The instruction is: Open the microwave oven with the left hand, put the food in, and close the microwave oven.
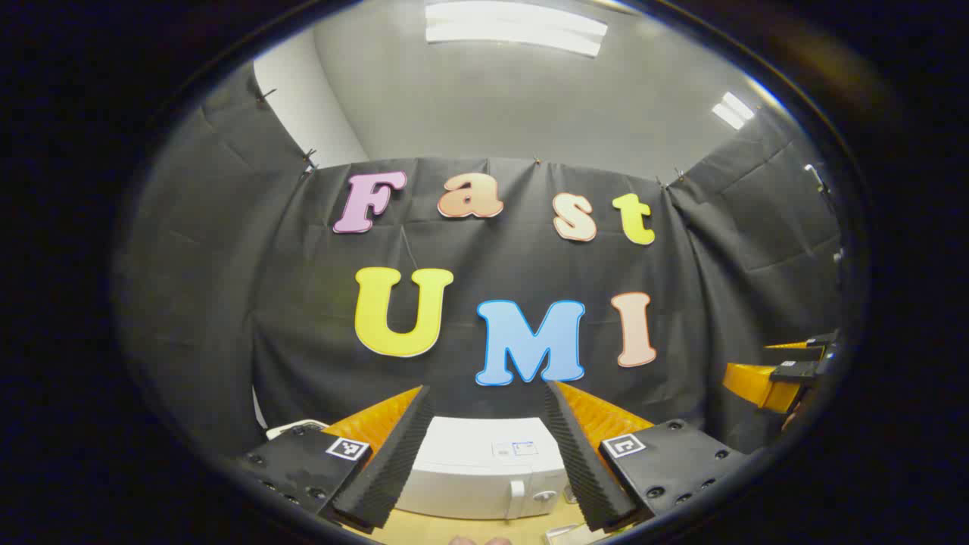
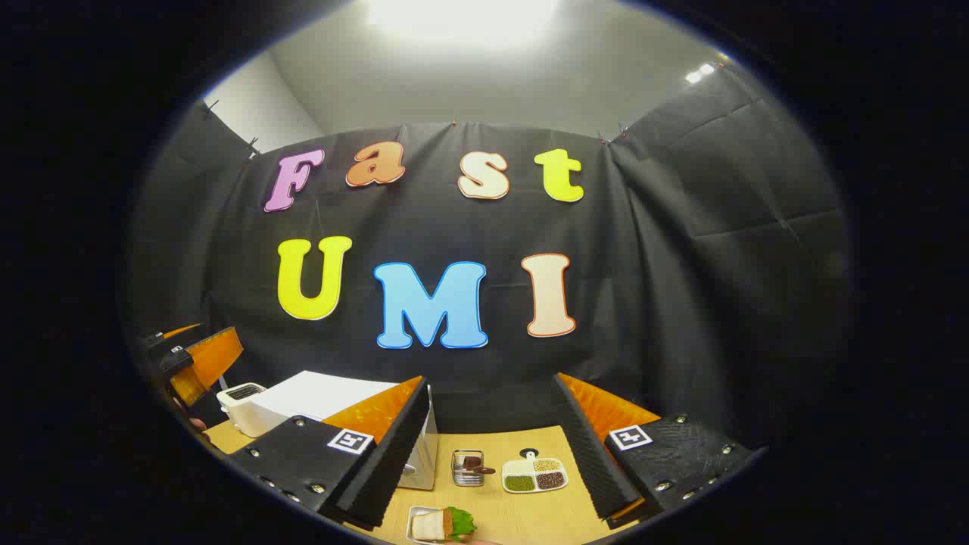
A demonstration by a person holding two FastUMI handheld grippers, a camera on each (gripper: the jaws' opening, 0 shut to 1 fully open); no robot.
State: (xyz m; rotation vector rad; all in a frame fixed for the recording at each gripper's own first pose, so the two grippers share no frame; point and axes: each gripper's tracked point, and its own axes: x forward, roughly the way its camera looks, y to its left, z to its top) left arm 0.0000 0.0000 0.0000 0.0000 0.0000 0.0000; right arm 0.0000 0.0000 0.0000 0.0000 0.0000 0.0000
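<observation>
A white microwave oven [image 1: 484, 469] stands on the wooden table with its door closed; its handle [image 1: 517, 498] is on the right of the front. My left gripper [image 1: 488, 412] is held well above and in front of it, open and empty. In the right gripper view the microwave [image 2: 318, 397] is at the left, partly behind the left finger. A sandwich with lettuce on a small white plate [image 2: 443, 524] lies on the table below my right gripper [image 2: 488, 409], which is open and empty. The other gripper [image 2: 193, 363] is at the far left.
A white toaster [image 2: 241, 405] stands left of the microwave. On the wooden table [image 2: 530, 511] sit a small metal basket [image 2: 469, 468] and a white divided tray of beans [image 2: 534, 475]. The right gripper's orange fingers [image 1: 776, 375] appear at the right edge of the left gripper view.
</observation>
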